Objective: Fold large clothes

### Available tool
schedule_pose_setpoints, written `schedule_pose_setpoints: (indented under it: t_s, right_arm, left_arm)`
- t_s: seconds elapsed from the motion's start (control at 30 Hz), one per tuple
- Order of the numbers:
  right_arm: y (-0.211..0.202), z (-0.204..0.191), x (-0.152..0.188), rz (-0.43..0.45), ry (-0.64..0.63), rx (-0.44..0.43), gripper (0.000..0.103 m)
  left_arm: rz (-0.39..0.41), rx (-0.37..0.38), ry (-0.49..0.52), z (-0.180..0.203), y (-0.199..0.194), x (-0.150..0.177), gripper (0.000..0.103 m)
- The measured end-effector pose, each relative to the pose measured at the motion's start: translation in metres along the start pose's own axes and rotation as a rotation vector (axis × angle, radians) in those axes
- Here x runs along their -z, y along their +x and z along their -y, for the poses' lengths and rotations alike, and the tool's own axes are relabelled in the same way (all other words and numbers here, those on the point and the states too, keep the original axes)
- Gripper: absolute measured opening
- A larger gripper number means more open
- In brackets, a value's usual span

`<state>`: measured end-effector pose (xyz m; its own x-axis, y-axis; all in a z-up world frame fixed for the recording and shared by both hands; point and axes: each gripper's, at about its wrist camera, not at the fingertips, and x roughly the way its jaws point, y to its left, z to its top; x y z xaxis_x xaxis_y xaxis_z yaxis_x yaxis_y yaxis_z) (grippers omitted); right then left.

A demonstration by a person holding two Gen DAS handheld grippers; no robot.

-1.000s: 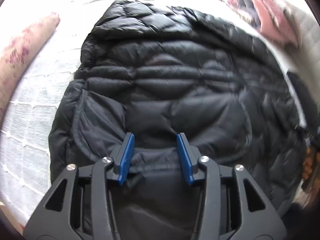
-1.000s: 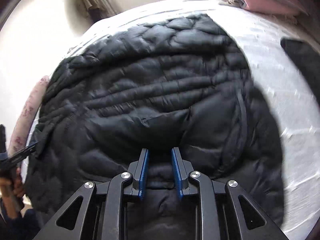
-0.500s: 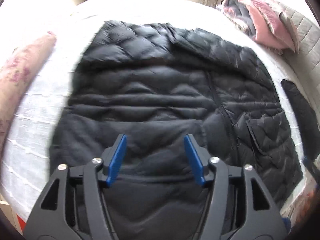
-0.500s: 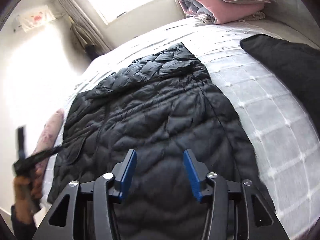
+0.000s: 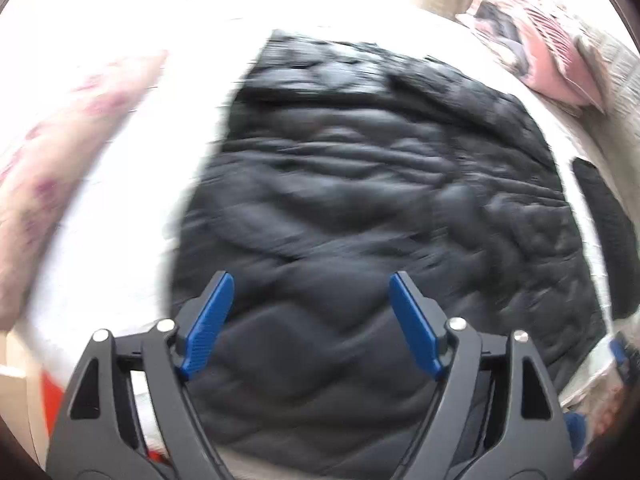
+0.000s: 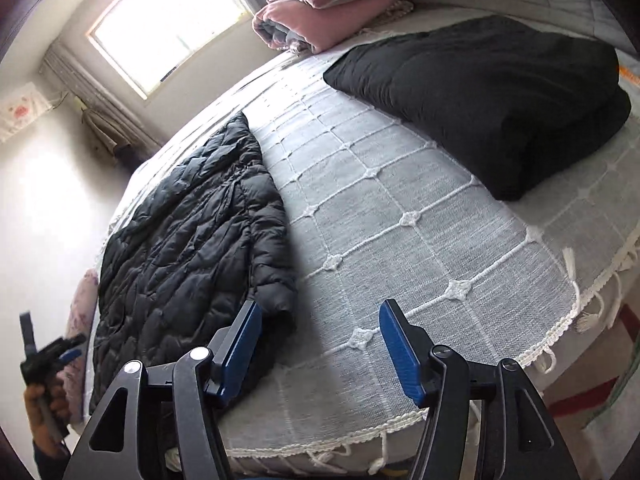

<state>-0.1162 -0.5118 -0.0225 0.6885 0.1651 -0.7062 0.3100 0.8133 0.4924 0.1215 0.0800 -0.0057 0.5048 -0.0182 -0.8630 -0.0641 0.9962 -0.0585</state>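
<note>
A large black quilted puffer jacket (image 5: pixel 360 208) lies spread flat on the white bedspread (image 6: pixel 400 220). In the blurred left wrist view my left gripper (image 5: pixel 310 288) hovers above the jacket's near part, jaws opening, with nothing between its blue pads (image 5: pixel 208 320). In the right wrist view the jacket (image 6: pixel 192 240) lies to the left. My right gripper (image 6: pixel 320 312) hangs over the bare bedspread just right of the jacket's near corner, jaws opening and empty. The left gripper (image 6: pixel 48 352), held in a hand, shows at the lower left edge.
A folded black garment (image 6: pixel 480 92) rests on the bed's far right side. Pink folded blankets (image 6: pixel 328 8) are stacked at the head. A pink floral pillow (image 5: pixel 60 160) lies along the left. The bed's fringed edge (image 6: pixel 560 312) and a rug are near right.
Both grippers let go of the jacket and opened wide. The left one drew back and up. The right one swung off the jacket to the bare bedspread on its right.
</note>
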Motion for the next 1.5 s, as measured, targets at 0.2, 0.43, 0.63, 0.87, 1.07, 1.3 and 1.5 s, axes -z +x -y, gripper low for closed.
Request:
schedule_pose_setpoints:
  t_s: [0.2,0.43,0.63,0.87,1.07,1.3,1.5]
  right_arm:
    - [0.041,-0.008,-0.002,-0.073,0.032,-0.111,0.064]
    - [0.075,-0.027,0.007,-0.126,0.03,-0.123,0.064]
    - [0.076,-0.034,0.011,-0.146,0.027,-0.156,0.022]
    - [0.05,-0.036,0.021,-0.12,0.011,-0.214,0.004]
    - [-0.008,-0.05,0.037,-0.076,-0.068,-0.295,0.003]
    - [-0.089,-0.048,0.07,0.025,-0.1,-0.406,0.003]
    - [-0.17,-0.033,0.096,0.157,-0.104,-0.478,0.003]
  left_arm:
    - [-0.041,0.047,-0.139,-0.091,-0.006,0.06,0.08]
    - [-0.089,0.205,-0.262,-0.113,0.019,0.105,0.08]
    - [-0.081,0.252,-0.235,-0.096,0.029,0.092,0.038]
    - [-0.025,0.219,-0.205,-0.089,0.007,0.085,0.011]
    - [0.029,0.2,-0.181,-0.094,-0.041,0.088,0.009]
    - [0.089,0.219,-0.148,-0.105,-0.109,0.111,0.008]
    - [0.142,0.303,-0.126,-0.117,-0.178,0.147,0.008]
